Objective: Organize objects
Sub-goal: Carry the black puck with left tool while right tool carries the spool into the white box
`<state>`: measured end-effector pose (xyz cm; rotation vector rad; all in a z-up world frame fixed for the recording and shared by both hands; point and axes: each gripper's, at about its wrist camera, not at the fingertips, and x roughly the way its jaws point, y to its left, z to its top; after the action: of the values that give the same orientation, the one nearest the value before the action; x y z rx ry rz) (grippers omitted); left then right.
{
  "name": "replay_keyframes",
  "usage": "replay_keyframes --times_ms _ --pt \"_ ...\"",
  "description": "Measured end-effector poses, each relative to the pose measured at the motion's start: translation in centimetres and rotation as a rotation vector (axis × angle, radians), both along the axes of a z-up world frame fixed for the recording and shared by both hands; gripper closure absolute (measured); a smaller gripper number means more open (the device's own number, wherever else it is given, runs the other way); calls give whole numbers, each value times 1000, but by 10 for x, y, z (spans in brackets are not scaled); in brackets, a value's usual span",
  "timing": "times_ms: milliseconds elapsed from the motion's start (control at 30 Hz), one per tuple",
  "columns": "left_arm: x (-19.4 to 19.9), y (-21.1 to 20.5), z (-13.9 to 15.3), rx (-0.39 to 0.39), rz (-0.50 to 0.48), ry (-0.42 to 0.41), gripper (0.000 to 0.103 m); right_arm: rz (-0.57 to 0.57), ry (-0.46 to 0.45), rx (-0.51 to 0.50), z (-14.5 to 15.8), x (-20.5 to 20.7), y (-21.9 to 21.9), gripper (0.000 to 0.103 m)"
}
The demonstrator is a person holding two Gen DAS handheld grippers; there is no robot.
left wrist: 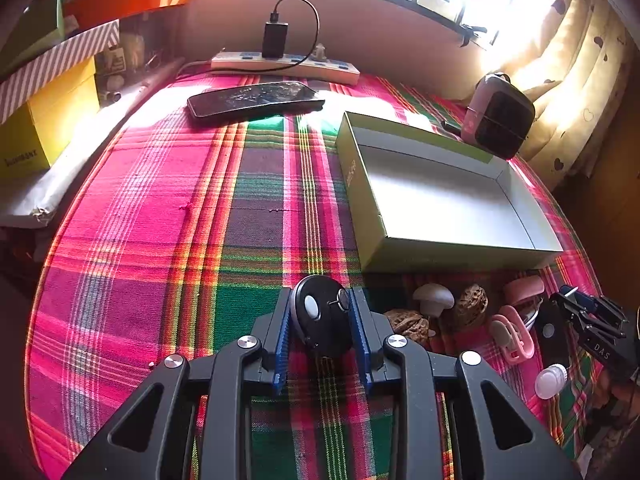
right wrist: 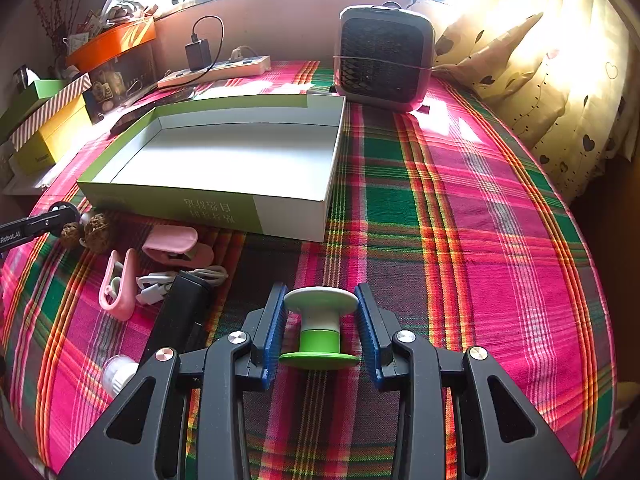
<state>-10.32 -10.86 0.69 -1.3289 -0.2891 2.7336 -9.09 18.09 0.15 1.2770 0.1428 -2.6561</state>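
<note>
Ribbed blue gripper (left wrist: 322,312) pads; round black disc (left wrist: 320,314)

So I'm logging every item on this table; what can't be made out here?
- Left wrist view: the black object by the right tongs is half covered by them.
- Right wrist view: the white cap is partly behind the tongs' frame.
- Right wrist view: the phone is hidden behind the box.

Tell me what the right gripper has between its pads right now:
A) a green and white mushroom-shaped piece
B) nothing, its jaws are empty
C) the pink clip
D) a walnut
A. In the right wrist view the right gripper has its blue pads against the white cap of the green and white mushroom-shaped piece, while the pink clip and a walnut lie on the cloth to its left.
</note>
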Motion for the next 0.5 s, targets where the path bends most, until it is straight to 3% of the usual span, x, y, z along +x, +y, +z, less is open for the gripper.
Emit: replay_keyframes --times_ms 500 --pt "3 2 15 3 -5 27 78 19 16 -17 12 2 -4 68"
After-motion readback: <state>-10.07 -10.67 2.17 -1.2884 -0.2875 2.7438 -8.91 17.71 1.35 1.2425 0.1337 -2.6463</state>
